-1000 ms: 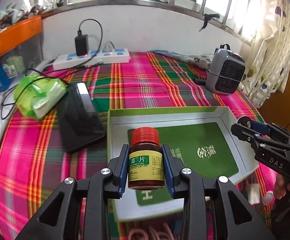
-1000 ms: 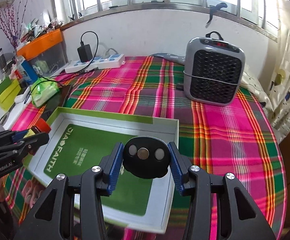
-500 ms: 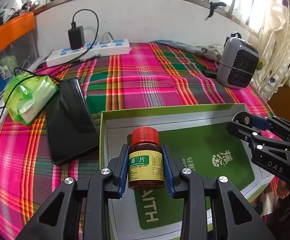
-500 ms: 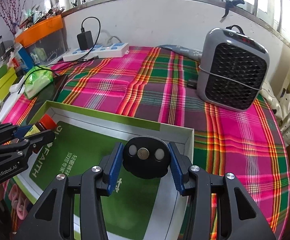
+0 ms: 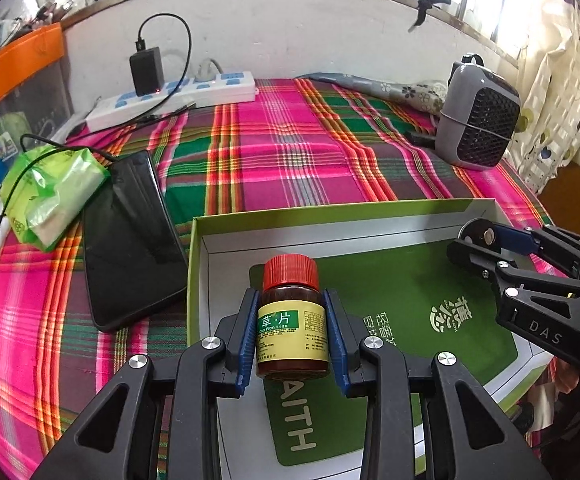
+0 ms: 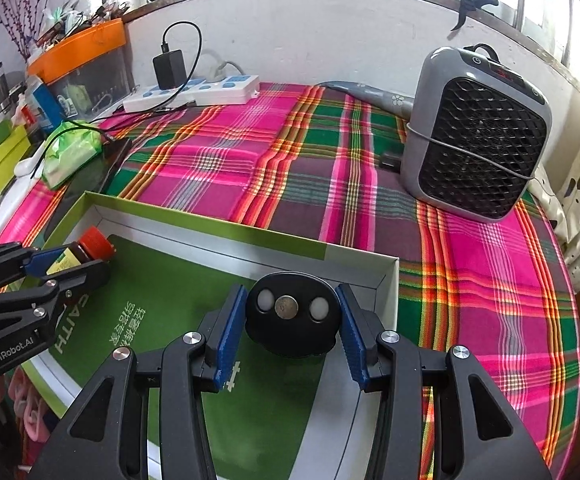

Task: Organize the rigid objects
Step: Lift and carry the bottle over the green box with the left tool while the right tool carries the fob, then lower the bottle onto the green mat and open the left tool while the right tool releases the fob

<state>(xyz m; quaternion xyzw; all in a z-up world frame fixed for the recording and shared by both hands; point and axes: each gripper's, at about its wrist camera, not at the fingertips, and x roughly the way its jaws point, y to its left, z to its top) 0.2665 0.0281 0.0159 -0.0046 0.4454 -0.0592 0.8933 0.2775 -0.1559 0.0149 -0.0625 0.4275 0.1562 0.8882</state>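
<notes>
Red-capped, the brown pill bottle (image 5: 291,320) stands upright, clamped between the blue pads of the left gripper (image 5: 291,338) over the green-lined tray (image 5: 369,232). The right gripper (image 6: 291,332) grasps a round black device (image 6: 291,318) above the tray's far corner, on the plaid table (image 6: 250,160).
</notes>
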